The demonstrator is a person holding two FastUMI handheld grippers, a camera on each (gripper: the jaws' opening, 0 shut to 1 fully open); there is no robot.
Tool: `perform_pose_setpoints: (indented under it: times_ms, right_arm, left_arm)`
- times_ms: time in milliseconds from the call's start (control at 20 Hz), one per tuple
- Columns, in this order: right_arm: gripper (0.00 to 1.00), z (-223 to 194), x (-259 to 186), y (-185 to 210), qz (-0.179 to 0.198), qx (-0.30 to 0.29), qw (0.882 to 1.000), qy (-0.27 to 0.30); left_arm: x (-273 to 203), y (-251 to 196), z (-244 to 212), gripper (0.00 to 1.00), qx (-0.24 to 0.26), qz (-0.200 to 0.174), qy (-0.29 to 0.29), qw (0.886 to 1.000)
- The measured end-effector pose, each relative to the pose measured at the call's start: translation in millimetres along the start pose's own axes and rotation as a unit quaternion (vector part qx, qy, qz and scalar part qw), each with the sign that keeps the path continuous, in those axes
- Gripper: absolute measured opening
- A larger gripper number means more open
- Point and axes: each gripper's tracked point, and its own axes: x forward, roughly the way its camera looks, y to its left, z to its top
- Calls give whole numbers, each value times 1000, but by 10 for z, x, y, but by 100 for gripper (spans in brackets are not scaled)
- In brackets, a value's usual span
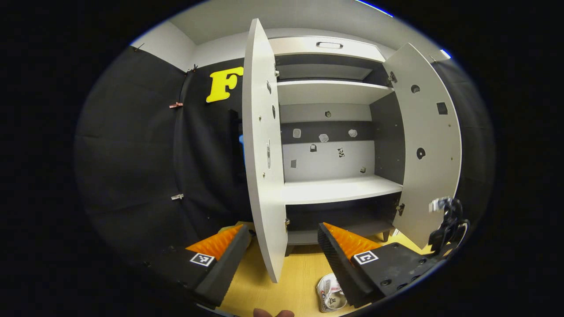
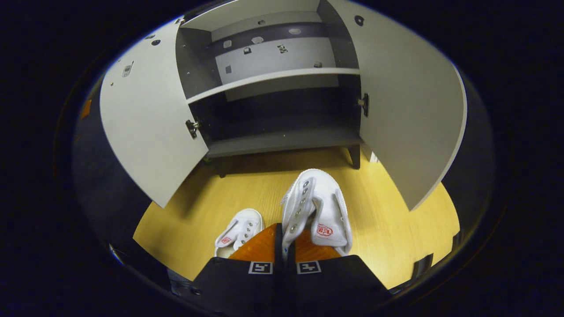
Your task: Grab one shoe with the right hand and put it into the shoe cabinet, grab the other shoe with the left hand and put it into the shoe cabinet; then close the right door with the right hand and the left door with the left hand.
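White canvas shoe [image 2: 318,210] clamped at its laced side edge between the closed fingers of the right gripper [image 2: 284,246], toe pointing ahead toward the shoe cabinet [image 2: 282,141], held above the wooden floor [image 2: 396,229]. Second white shoe [image 2: 240,231] lying on the floor just left of the right gripper's fingers, apart from the held shoe. Ahead of the right gripper: cabinet with both doors swung wide, left door [image 2: 145,127] and right door [image 2: 410,114] flanking the opening; dark bottom compartment straight ahead and slightly above the held shoe, a pale shelf [image 2: 269,79] higher up.

Left gripper [image 1: 282,242] spread wide, nothing between its fingers. Edge of the cabinet's left door [image 1: 262,149] standing directly between and beyond the two fingers, not touching either as far as can be seen. Cabinet interior [image 1: 335,158] up and to the right of the left gripper, with a middle shelf [image 1: 339,189] and an upper shelf [image 1: 330,90]; right door [image 1: 429,145] open at far right. Part of a white shoe [image 1: 330,297] on the floor below, just beside the left gripper's right finger. Other gripper's dark body [image 1: 447,229] visible low at far right, near the bottom edge of the right door
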Motion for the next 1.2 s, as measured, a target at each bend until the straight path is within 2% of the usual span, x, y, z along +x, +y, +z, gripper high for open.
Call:
perform_pose_setpoints:
  times_ms: [350,600,850,1200]
  right_arm:
    - [5,1439,-360,419,19,-28,997,-67]
    - [5,2373,-142,420,9,-38,996,-86]
    - [5,3160,421,281,-10,-54,995,-89]
    - [5,3741,1520,61,-46,-123,990,-49]
  left_arm:
    - [28,-71,9,98,-9,-9,1,1000]
    - [28,-119,62,98,-20,-18,-7,1000]
    - [74,-164,56,98,-28,-17,-8,999]
    - [156,-171,35,98,-42,9,-2,999]
